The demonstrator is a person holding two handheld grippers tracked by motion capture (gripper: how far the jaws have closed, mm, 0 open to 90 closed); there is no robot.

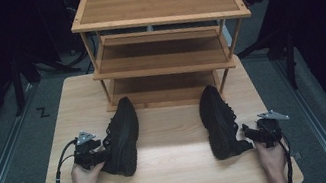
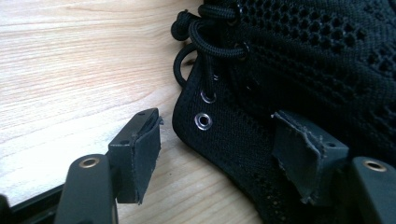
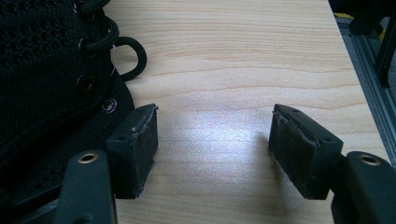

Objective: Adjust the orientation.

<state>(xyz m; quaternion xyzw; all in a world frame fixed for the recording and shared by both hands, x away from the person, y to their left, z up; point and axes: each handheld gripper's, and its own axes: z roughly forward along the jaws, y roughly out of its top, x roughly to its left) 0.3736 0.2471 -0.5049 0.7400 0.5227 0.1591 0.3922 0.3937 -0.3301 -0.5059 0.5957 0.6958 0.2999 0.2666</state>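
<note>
**Both tongs spread beside the black shoes**

You work on a pale wooden table (image 1: 175, 170) in a dark room, with a three-tier bamboo shoe rack (image 1: 161, 36) at its far edge. Two black knit shoes lie before it. Your left gripper (image 2: 219, 154) stands spread around the collar of the left shoe (image 1: 122, 136), pads not pressing. Your right gripper (image 3: 212, 149) is wide apart over bare wood, just beside the right shoe (image 1: 219, 122).

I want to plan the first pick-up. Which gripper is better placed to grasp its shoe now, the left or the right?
Left. The left gripper has its open jaws around the collar of the left shoe. The right gripper is open over bare table, beside the right shoe.
</note>
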